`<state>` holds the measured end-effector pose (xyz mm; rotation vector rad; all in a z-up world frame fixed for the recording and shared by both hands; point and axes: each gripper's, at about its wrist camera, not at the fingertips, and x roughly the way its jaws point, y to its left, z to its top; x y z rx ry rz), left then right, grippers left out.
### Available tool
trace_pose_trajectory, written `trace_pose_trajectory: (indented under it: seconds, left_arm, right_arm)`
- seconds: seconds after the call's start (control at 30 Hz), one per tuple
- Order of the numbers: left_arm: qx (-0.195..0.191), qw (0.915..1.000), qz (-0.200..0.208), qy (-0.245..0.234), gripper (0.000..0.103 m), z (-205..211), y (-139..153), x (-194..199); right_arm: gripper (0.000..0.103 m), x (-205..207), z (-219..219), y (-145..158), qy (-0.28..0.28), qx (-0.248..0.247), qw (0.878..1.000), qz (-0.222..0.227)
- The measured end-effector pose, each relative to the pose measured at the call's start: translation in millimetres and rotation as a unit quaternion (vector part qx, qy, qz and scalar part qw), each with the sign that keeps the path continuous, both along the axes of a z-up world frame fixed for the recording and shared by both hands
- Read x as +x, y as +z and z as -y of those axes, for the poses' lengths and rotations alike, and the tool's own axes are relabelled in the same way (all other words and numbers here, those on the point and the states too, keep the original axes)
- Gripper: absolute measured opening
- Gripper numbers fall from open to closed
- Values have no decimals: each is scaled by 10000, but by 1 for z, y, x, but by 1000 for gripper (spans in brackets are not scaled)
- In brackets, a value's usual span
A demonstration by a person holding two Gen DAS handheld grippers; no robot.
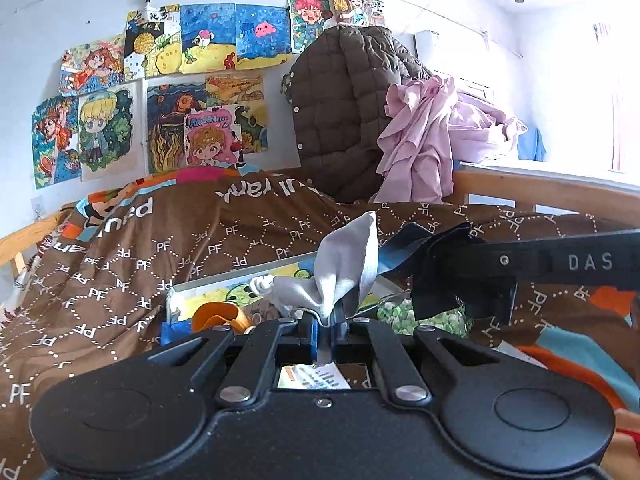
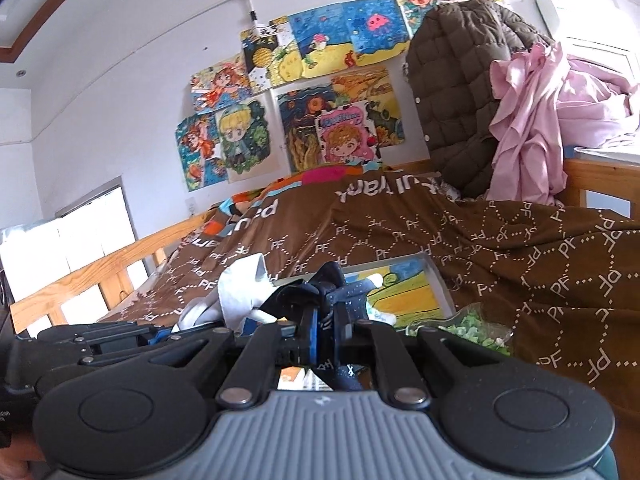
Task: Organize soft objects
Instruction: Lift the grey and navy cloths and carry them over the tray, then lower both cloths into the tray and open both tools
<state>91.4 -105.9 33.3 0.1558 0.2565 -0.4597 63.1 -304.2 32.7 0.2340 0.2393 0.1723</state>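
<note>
In the left wrist view my left gripper (image 1: pixel 326 320) is shut on a crumpled light grey cloth (image 1: pixel 348 264) that stands up from its jaws. A blue strip runs from that cloth to a dark navy fabric (image 1: pixel 440 292), which my right gripper (image 1: pixel 436 276) pinches as it reaches in from the right. In the right wrist view the right gripper (image 2: pixel 326 320) is shut on the speckled navy fabric (image 2: pixel 348 294). The left gripper (image 2: pixel 176 330) lies low at the left there, with the pale grey cloth (image 2: pixel 240 284) above it. Both hang just above the bed.
A brown quilt (image 1: pixel 120 260) with "PF" print covers the bed inside wooden rails (image 2: pixel 80 280). On it lie a framed colourful picture (image 2: pixel 408 288), a bag of green pieces (image 1: pixel 424 316) and an orange roll (image 1: pixel 218 316). A brown quilted jacket (image 1: pixel 340 112) and pink cloth (image 1: pixel 424 140) are heaped behind.
</note>
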Motion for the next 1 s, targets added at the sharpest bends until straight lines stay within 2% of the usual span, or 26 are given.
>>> trace_pose_trajectory:
  seconds: [0.33,0.7,1.0]
  left_arm:
    - [-170,9994,-268,-99,5,7,-3,47]
    - [-291,9978,-589,-118,5,26,-3,133]
    - [-528,9928,-1062,-162,5,58,-21,206]
  right_arm:
    - [8,46,19,-11,-367,-72,9992,146]
    - [8,116,29,-31,-268,70,9995,118]
    - [8,164,49,-46,-528,214,9984,-10]
